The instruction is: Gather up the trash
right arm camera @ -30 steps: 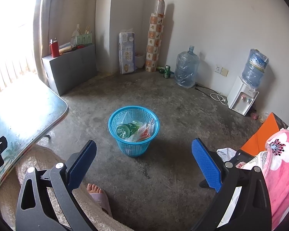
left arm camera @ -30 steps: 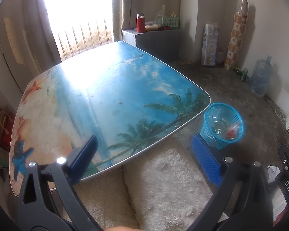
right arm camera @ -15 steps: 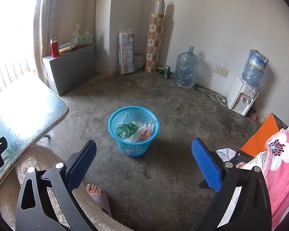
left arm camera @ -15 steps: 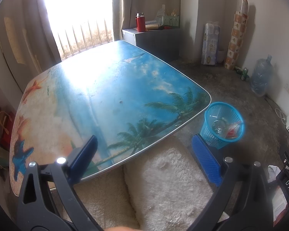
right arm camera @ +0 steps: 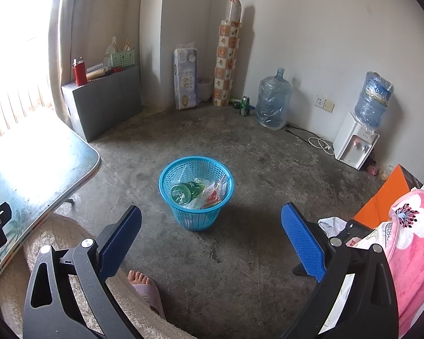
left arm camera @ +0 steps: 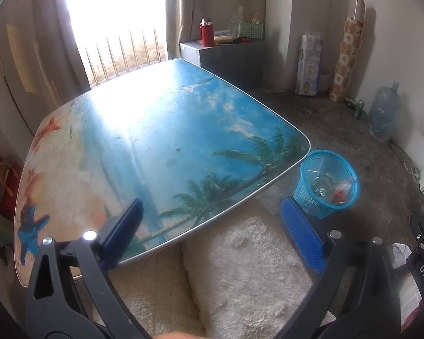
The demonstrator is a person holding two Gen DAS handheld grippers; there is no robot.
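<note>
From the left wrist view, the left hand-held gripper (left arm camera: 212,226) hangs wide open and empty over the near edge of the tabletop (left arm camera: 166,130), with the blue basket (left arm camera: 326,183) ahead and to its right on the floor. From the right wrist view, the right hand-held gripper (right arm camera: 211,230), also spread and empty, faces the basket (right arm camera: 196,190) almost dead ahead, trash already inside with a green bottle (right arm camera: 186,191) lying tilted, so the right looks better lined up.

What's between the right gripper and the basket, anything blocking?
Nothing visible. The right gripper is open and empty, and only bare concrete floor lies between it and the blue basket. The table edge sits off to the left.
</note>
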